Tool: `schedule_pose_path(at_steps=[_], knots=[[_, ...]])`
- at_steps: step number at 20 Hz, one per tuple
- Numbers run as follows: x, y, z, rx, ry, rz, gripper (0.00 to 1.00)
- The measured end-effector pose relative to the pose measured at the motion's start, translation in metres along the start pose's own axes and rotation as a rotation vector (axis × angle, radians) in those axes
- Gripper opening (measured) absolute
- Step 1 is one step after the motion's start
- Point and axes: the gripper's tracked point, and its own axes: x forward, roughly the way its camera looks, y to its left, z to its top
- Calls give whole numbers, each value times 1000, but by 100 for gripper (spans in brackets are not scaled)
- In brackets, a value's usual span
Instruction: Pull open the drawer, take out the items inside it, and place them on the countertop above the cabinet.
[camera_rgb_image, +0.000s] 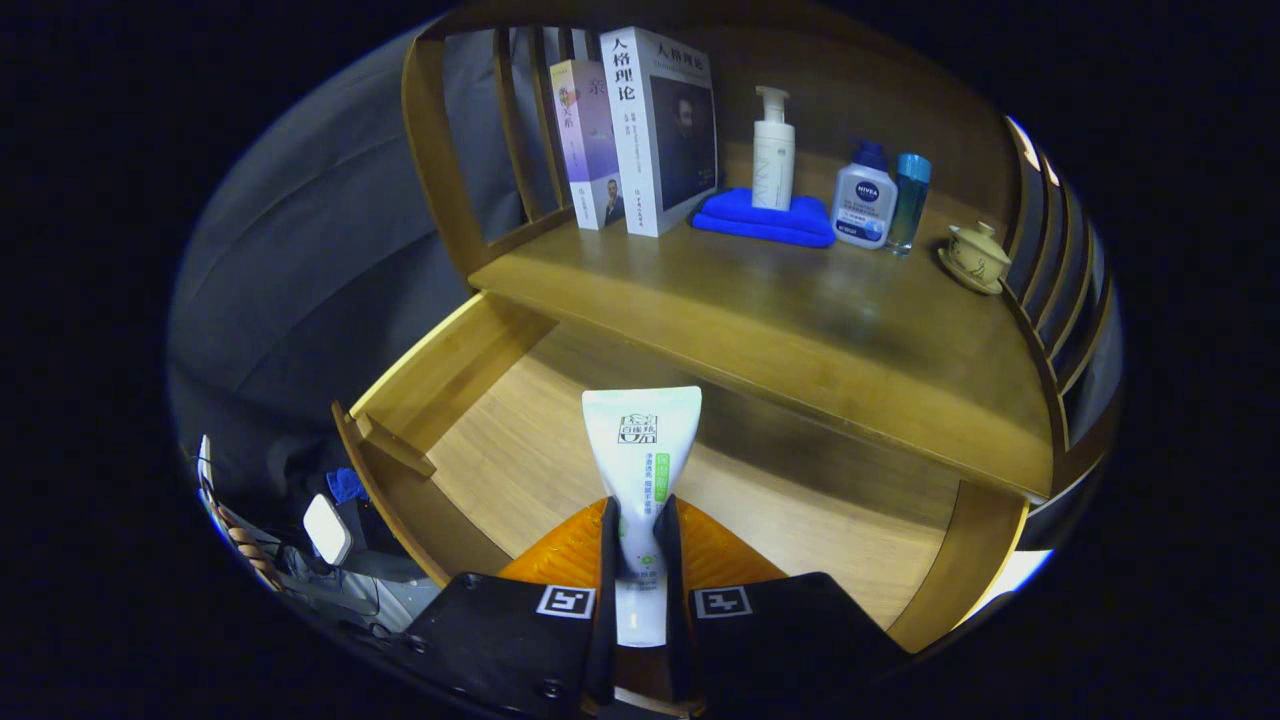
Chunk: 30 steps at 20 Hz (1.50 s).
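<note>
The gripper (640, 545) is clamped on a white squeeze tube (640, 470): both fingers (609, 560) press against the tube's narrow lower section, one on each side. The tube's flat crimped end points forward, away from the fingers, and carries green print.

Below and ahead of the tube lies the open drawer (520, 450), pulled out from the wooden cabinet. Its light wood floor shows bare around the tube, and its side walls run back toward the cabinet on both sides.

Beyond the drawer, the countertop (800, 330) spans the cabinet. At its rear, from the left side to the right, stand two upright books (640, 130), a folded blue cloth (765, 218) with a white pump bottle (773, 150) resting on it, a white bottle with a blue cap (864, 205), a slim teal bottle (909, 200) touching or just beside it, and a lidded ceramic cup on a saucer (977, 257). Slatted wooden rails (1050, 260) border the countertop on either side.
</note>
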Motion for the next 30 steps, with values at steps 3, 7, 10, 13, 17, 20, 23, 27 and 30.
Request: schedule_pose_path(at_steps=[3, 7, 10, 13, 17, 20, 23, 27, 30], knots=[[-7, -4, 17, 19, -42, -14, 22], [-9, -20, 52, 81, -106, -48, 22], [-5, -37, 73, 125, -134, -89, 22], [3, -54, 97, 147, -163, -138, 22], [18, -70, 122, 193, -182, -191, 22], [35, -82, 134, 258, -176, -219, 22], [45, -90, 146, 292, -183, -249, 25], [54, -105, 145, 303, -188, -320, 29], [48, -105, 156, 309, -238, -341, 35]])
